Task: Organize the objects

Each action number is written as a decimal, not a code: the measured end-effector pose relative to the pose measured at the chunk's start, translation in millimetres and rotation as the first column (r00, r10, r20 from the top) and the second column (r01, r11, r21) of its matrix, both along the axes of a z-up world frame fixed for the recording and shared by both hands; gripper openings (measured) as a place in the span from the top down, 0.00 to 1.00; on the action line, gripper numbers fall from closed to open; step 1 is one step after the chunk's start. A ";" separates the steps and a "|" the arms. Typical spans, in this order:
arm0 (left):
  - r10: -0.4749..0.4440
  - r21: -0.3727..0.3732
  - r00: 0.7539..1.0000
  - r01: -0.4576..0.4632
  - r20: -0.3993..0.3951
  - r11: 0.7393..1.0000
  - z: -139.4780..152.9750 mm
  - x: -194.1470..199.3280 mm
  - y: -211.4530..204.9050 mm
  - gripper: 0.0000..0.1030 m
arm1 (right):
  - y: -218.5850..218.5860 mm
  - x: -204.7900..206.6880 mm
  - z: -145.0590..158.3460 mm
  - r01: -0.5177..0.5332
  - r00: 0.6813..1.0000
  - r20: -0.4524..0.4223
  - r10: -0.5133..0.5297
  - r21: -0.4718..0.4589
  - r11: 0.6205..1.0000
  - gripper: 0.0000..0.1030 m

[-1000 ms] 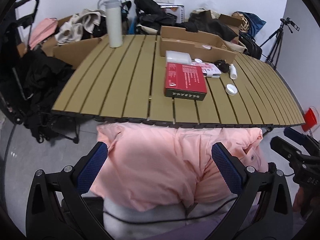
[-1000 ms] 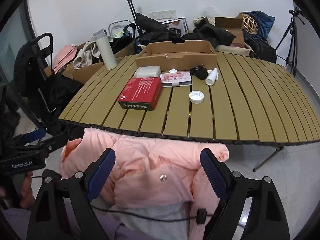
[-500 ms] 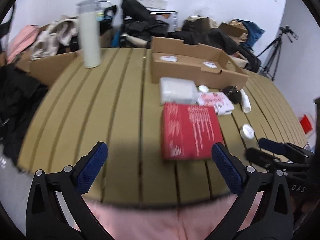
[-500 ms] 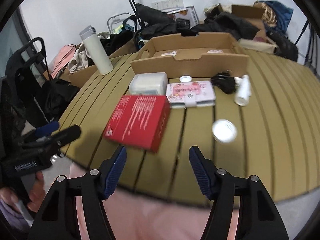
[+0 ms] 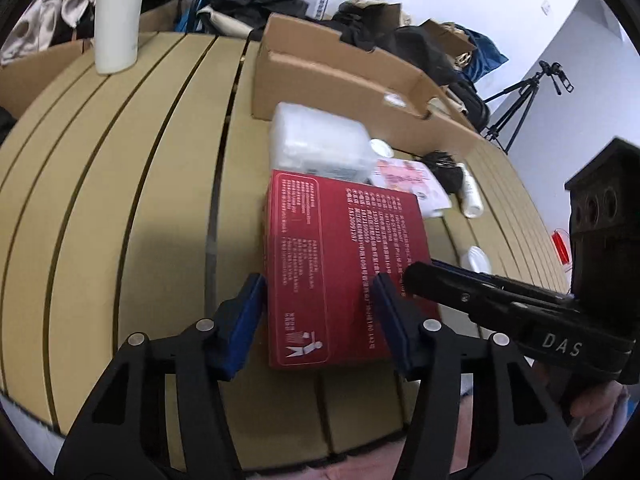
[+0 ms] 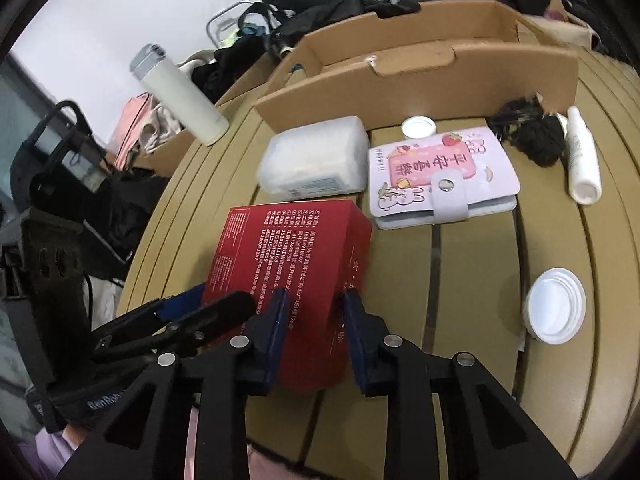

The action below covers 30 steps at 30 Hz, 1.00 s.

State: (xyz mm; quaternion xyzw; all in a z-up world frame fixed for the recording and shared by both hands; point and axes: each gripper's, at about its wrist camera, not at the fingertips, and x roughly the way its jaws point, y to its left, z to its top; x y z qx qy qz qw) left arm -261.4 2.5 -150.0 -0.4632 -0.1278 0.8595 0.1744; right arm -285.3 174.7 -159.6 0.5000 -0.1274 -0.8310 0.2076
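The red box lies flat on the slatted table, low in the middle of both views, close to the near edge. The left gripper is open, its blue pads on either side of the near end of the box; whether they press it cannot be told. The right gripper has its pads tight on the box's near right corner, so it grips the box there. Just past the far end of the box sits a clear plastic case, and a pink wallet lies to its right. Behind them stands the wall of a cardboard tray. A white lid lies at the right of the right view. The left side of the table is bare up to a white bottle at the upper left.
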 end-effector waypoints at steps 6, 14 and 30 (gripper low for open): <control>0.012 0.070 0.999 -0.010 -0.034 0.997 36.3 19.1 3.8 0.51 | 12.0 29.5 35.2 0.001 0.999 -0.055 -0.001 0.002 1.000 0.72; -0.069 0.077 0.997 0.071 -0.033 0.994 110.4 -114.5 39.6 0.51 | 41.2 -66.7 120.7 0.061 0.989 -0.139 -0.057 0.025 0.998 0.72; 0.039 -0.142 0.998 -0.046 -0.052 0.989 53.7 -293.0 45.6 0.38 | 29.8 -331.7 3.8 0.130 0.974 0.199 -0.109 -0.092 0.987 0.72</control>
